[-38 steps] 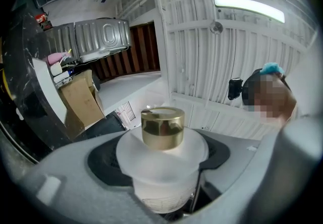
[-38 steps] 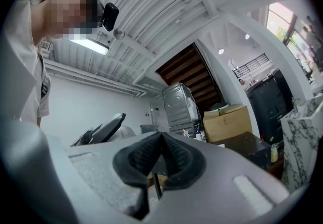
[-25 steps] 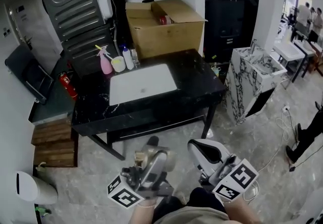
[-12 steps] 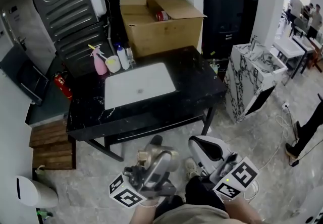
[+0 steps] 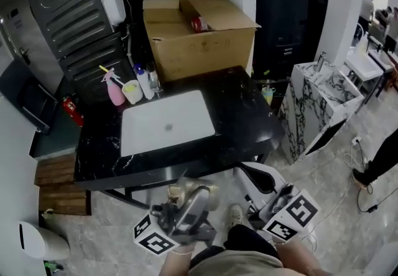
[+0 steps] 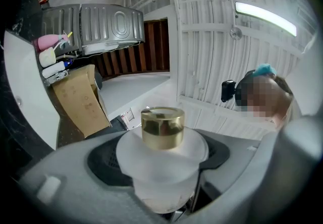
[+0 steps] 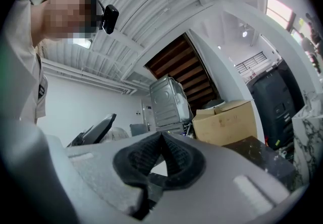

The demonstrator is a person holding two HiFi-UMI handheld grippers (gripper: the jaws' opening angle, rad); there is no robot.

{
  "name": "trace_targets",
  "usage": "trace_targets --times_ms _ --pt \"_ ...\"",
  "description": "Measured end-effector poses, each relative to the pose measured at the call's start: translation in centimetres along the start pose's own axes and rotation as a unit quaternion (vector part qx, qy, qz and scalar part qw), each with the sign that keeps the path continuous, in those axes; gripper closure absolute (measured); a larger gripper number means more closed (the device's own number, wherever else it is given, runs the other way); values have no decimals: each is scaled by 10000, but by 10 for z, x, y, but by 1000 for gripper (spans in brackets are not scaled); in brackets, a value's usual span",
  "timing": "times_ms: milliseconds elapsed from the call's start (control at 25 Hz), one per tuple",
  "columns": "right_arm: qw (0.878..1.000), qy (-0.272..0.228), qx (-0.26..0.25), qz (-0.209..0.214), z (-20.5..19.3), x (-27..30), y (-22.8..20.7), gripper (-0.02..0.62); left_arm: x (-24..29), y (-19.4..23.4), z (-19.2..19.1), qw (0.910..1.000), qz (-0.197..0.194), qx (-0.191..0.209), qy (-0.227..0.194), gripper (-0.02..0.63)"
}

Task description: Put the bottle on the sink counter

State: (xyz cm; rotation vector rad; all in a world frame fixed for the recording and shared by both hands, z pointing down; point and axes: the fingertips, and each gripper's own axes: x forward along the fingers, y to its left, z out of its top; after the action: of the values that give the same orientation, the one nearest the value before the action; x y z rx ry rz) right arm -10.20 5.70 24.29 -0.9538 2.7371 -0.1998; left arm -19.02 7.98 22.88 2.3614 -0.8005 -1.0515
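Observation:
A frosted bottle with a gold cap (image 6: 161, 128) is clamped between the jaws of my left gripper (image 6: 162, 167). In the head view that gripper (image 5: 191, 193) is held low at the front, just short of the near edge of the black marble sink counter (image 5: 239, 116); the bottle (image 5: 182, 191) shows at its tip. A white basin (image 5: 166, 122) is set into the middle of the counter. To the right, my right gripper (image 5: 249, 175) also hangs near the counter's front edge. Its black pads (image 7: 151, 160) are pressed together with nothing between them.
At the counter's back left stand a pink spray bottle (image 5: 114, 91), a white cup (image 5: 131, 91) and small bottles. Behind is a cardboard box (image 5: 199, 29). A marbled white pedestal (image 5: 317, 104) stands to the right, wooden steps (image 5: 57, 184) and a fire extinguisher (image 5: 71, 110) to the left.
The counter has come nearer to me and to both grippers. The left gripper still holds the bottle, and the right one stays shut.

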Motion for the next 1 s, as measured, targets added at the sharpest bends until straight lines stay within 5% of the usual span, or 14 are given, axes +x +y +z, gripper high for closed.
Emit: trace_targets --times_ms 560,1000 --pt "9996 -23 24 282 26 55 -144 592 130 88 -10 9994 152 264 -147 255" --pt "9998 42 74 176 23 47 -205 592 178 110 -43 9996 88 273 -6 255"
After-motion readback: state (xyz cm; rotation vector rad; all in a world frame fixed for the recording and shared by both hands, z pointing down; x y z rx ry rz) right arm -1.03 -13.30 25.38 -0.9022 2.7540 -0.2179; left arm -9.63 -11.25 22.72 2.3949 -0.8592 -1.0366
